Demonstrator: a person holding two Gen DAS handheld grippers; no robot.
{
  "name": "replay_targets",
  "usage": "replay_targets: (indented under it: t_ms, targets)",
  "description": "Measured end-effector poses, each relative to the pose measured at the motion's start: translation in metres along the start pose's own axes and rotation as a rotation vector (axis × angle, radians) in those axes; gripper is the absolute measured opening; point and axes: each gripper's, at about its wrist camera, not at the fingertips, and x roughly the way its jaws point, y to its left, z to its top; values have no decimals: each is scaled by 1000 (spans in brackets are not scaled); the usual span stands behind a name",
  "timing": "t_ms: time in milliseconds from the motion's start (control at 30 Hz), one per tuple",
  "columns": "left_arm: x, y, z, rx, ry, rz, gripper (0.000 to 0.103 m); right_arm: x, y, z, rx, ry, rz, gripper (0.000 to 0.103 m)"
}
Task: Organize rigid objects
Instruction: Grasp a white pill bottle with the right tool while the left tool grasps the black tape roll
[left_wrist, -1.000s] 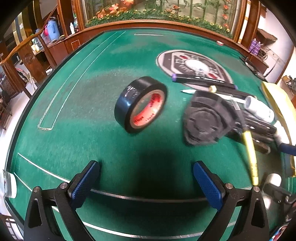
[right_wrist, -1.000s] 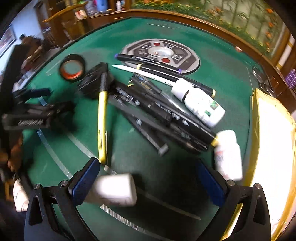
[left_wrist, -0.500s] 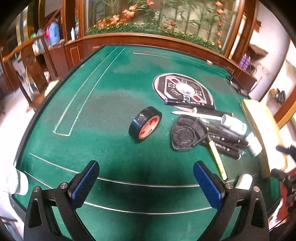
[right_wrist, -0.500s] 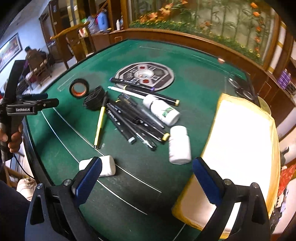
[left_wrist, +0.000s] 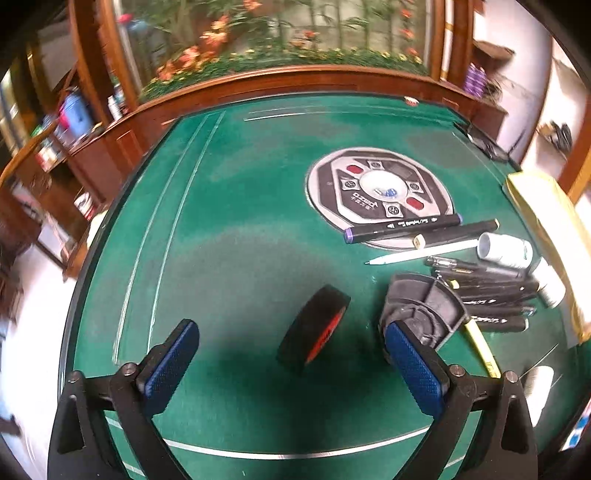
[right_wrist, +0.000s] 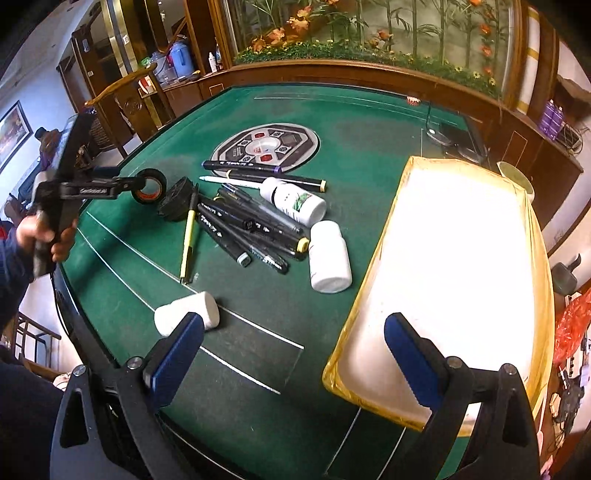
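Note:
A black tape roll (left_wrist: 314, 328) with a red core stands on edge on the green felt table (left_wrist: 240, 229). It lies between the wide-apart fingers of my open left gripper (left_wrist: 291, 363) and touches neither pad. The right wrist view shows the same tape roll (right_wrist: 149, 186) at the tips of the left gripper, which a hand (right_wrist: 48, 236) holds. My right gripper (right_wrist: 293, 352) hangs open and empty above the table's near edge. A white bottle (right_wrist: 186, 314) lies by its left finger, and the yellow-rimmed tray (right_wrist: 354, 317) is under its right finger.
A pile of black pens (right_wrist: 251, 225), a yellow pen (right_wrist: 188, 240), a black fan-shaped piece (right_wrist: 177, 199) and two more white bottles (right_wrist: 330, 256) (right_wrist: 295, 201) lie mid-table. A round grey disc (right_wrist: 266, 146) sits behind them. A wooden rail (right_wrist: 332, 74) borders the far side.
The left gripper has dropped low and moved in, so the tape roll now sits between its fingers. The right gripper has shifted right, toward the tray.

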Motion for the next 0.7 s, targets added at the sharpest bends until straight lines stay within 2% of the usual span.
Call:
replay_targets:
  t_ms: [33, 67, 100, 133, 167, 233, 400, 700]
  targets:
    - [6, -1, 2, 7, 18, -13, 87, 0, 1, -1, 0, 2, -1, 98]
    - [13, -1, 2, 12, 47, -28, 70, -1, 1, -2, 2, 1, 1, 98]
    - [17, -3, 2, 12, 62, -23, 60, -2, 1, -3, 4, 0, 5, 98]
    - [23, -3, 0, 4, 80, -13, 41, -2, 3, -3, 5, 1, 8, 98]
    - [26, -3, -1, -7, 91, -17, 30, -1, 4, -3, 6, 3, 12, 98]
    - [30, -2, -6, -48, 98, -22, 19, 1, 7, -3, 8, 11, 25, 98]
    - [18, -2, -18, -123, 70, -39, 18, 11, 31, 3, -55, 31, 62, 98]
    - [-17, -11, -31, -119, 21, -88, 15, 56, 91, 8, -230, 131, 113, 98]
